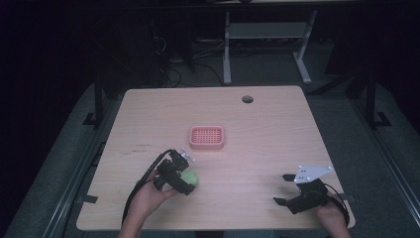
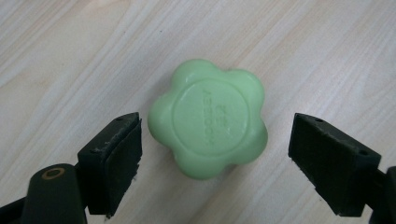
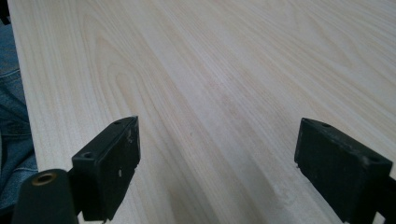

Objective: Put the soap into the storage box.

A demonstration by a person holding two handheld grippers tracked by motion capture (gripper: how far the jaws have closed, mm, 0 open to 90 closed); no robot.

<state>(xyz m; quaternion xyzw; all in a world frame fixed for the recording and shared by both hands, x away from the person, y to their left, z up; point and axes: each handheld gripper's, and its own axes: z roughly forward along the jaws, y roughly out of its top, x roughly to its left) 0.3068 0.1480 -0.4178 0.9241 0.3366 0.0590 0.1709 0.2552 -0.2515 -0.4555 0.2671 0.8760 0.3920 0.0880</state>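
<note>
Table: a pale wooden table (image 1: 257, 124) with rounded corners and light grain; it has a small round dark hole (image 1: 247, 99) near its far edge, right of the middle
Floor: a grey floor around the table, with the white legs of another desk (image 1: 227, 49) behind it and dark cables lying near them
Right gripper: the black two-jaw right gripper (image 1: 283, 189) with a grey three-cornered plate on top is near the front right corner of the table, held by a hand (image 1: 331, 216) from below; in the right gripper view its jaws are spread wide apart with only bare wood between them, and some blue denim cloth (image 3: 11, 116) shows at the left edge
Left gripper: the black left gripper (image 1: 190, 174) is at the front left part of the table, held by the left hand (image 1: 148, 195), with a black cable trailing toward the front edge; its jaws stand wide apart on both sides of the soap, not touching it
Dish: a pink rectangular plastic soap dish (image 1: 207, 138) with a grid top lies near the middle of the table, well apart from both grippers
Soap: a light green flower-shaped bar of soap (image 2: 208, 118) with a round stamped centre lies flat on the wood between the left gripper's jaws, near the left one, with a wider gap to the right one
</note>
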